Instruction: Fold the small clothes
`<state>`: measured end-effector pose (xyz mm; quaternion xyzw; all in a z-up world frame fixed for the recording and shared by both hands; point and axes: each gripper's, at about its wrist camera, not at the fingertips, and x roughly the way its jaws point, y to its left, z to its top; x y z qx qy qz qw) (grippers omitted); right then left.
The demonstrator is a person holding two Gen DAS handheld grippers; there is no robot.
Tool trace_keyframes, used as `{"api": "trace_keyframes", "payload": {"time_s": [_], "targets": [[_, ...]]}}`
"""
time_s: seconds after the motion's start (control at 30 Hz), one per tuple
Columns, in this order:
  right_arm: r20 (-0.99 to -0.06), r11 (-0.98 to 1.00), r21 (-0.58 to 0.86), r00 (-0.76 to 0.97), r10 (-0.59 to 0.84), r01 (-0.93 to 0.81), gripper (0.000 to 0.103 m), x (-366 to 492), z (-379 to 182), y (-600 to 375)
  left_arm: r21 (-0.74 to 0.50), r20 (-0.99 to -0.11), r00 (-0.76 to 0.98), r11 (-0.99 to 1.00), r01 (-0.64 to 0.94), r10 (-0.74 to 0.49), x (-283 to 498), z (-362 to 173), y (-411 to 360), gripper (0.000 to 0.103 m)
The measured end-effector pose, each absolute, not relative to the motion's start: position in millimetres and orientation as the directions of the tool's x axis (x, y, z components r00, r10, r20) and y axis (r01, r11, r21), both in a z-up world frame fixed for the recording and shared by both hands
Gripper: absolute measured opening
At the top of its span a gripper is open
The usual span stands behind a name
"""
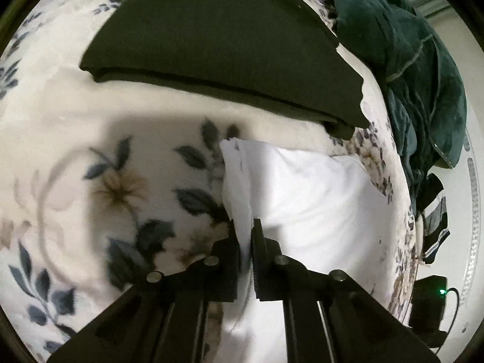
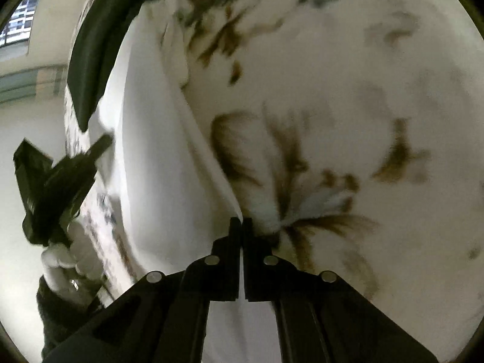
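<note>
A white cloth (image 1: 305,199) lies on a floral blanket (image 1: 121,187), with a fold standing up along its left edge. My left gripper (image 1: 245,231) is shut on that raised edge, white fabric pinched between its fingers. In the right wrist view the same white cloth (image 2: 151,166) stretches away to the left. My right gripper (image 2: 241,222) is shut on its near edge, where a thin ridge of fabric runs up from the tips. The left gripper (image 2: 101,145) shows at the far left of that view, held by a white-gloved hand (image 2: 65,260).
A folded dark garment (image 1: 217,48) lies on the blanket beyond the white cloth, also seen as the dark garment (image 2: 93,51). A teal blanket (image 1: 408,69) is heaped at the bed's right edge, a striped black garment (image 1: 435,227) hanging below it. A black device (image 1: 429,302) with a green light sits lower right.
</note>
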<state>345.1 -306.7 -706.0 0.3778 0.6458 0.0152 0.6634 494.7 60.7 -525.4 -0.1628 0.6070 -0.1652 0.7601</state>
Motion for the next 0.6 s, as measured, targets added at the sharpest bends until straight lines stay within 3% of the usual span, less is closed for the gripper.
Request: {"api": "trace_keyframes", "payload": {"time_s": [0.23,0.33,0.37,0.4,0.43,0.47,0.5,0.6], "targets": [[-0.866,0.719,0.495,0.209,0.454,0.489,0.001,336.8,-686.3,-323.4,-0.443,-0.873,0.203,0.895,0.049,-0.443,500.1,-521.6,66.5,0.005],[-0.821,0.665,0.555,0.198,0.536,0.5,0.002,339.2,-691.6,-323.6,-0.487,-0.858,0.175,0.873,0.024,-0.484,499.8,-518.2,74.5,0.007],[-0.801,0.636,0.575,0.198,0.565,0.514,0.002,337.9,-691.8,-326.4,-0.51,-0.848,0.162,0.86,0.014,-0.505,494.8,-513.7,80.8,0.013],[-0.795,0.629,0.58,0.194,0.574,0.517,0.007,337.3,-691.3,-325.0,-0.528,-0.837,0.164,0.849,0.015,-0.523,487.5,-508.6,86.5,0.02],[-0.79,0.63,0.586,0.187,0.584,0.51,0.011,332.8,-688.4,-325.4,-0.542,-0.826,0.169,0.84,0.019,-0.537,477.8,-503.2,91.7,0.042],[-0.789,0.634,0.587,0.18,0.588,0.504,0.034,329.5,-687.3,-322.7,-0.553,-0.818,0.17,0.833,0.028,-0.549,460.8,-496.8,98.8,0.062],[-0.784,0.636,0.59,0.166,0.598,0.497,0.056,323.7,-686.8,-319.7,-0.559,-0.814,0.17,0.829,0.032,-0.555,447.6,-493.9,103.2,0.065],[-0.771,0.642,0.579,0.081,0.632,0.503,0.061,298.7,-702.2,-306.9,-0.549,-0.828,0.118,0.835,0.021,-0.548,401.3,-501.7,112.1,0.065]]}}
